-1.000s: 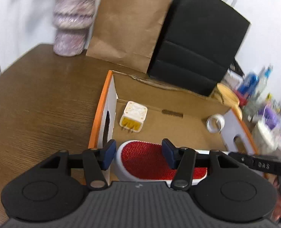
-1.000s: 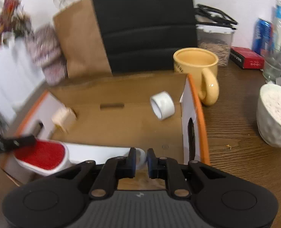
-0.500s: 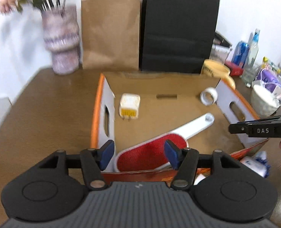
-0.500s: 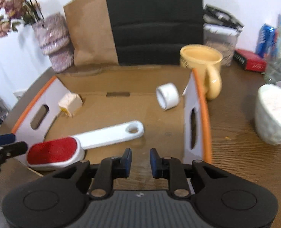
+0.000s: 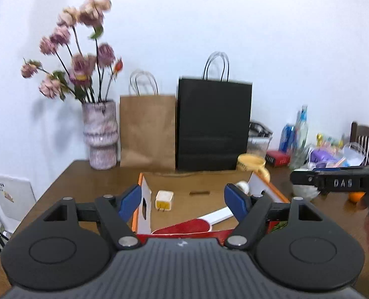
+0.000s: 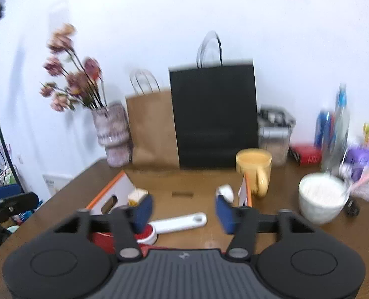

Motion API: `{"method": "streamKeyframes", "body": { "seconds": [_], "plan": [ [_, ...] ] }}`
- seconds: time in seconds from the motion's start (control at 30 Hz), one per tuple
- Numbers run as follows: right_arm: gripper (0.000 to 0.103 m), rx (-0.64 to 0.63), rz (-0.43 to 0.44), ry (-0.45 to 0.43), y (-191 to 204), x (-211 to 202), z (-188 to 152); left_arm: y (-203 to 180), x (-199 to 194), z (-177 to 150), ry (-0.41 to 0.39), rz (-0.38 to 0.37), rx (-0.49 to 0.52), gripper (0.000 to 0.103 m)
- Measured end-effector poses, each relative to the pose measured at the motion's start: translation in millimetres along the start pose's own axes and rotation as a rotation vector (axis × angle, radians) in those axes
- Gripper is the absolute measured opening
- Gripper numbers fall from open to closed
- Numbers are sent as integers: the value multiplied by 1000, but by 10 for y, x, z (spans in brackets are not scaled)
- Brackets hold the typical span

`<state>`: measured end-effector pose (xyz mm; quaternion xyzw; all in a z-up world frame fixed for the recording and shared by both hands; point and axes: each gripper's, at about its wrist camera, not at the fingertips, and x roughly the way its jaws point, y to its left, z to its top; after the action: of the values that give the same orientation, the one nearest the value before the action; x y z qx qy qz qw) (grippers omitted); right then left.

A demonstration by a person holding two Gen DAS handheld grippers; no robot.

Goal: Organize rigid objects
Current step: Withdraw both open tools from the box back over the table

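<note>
An open cardboard box with orange edges sits on the wooden table. Inside lie a red lint brush with a white handle, a cream plug adapter and a white tape roll. The box, brush, adapter and tape roll also show in the right wrist view. My left gripper is open and empty, held above the box's near edge. My right gripper is open and empty, above the box.
Behind the box stand a flower vase, a brown paper bag, a black paper bag and a yellow mug. A white bowl, bottles and clutter crowd the table's right side.
Both grippers have pulled up and back from the box, leaving the brush lying inside. The right gripper's jaws have opened wide. The view now takes in the wall and bags.
</note>
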<state>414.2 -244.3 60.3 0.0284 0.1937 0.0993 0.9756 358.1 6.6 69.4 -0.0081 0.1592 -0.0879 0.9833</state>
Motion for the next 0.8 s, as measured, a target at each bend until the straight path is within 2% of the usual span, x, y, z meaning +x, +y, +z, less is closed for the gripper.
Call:
{"method": "streamKeyframes", "body": {
  "seconds": [0.07, 0.13, 0.47, 0.63, 0.8],
  "plan": [
    [70, -27, -13, -56, 58, -133, -88, -24, -138, -101, -57, 4, -19, 76],
    [70, -26, -8, -73, 88, -229, -157, -49, -269, -182, -90, 16, -24, 76],
    [70, -65, -9, -113, 288, -666, -380, 13, -699, -344, -112, 23, -49, 76],
    [70, -52, -11, -129, 334, -943, -657, 14, -935, -472, -118, 20, -75, 77],
    [71, -51, -28, -142, 380, -1331, -946, -109, -1295, -695, -116, 45, -31, 77]
  ]
}}
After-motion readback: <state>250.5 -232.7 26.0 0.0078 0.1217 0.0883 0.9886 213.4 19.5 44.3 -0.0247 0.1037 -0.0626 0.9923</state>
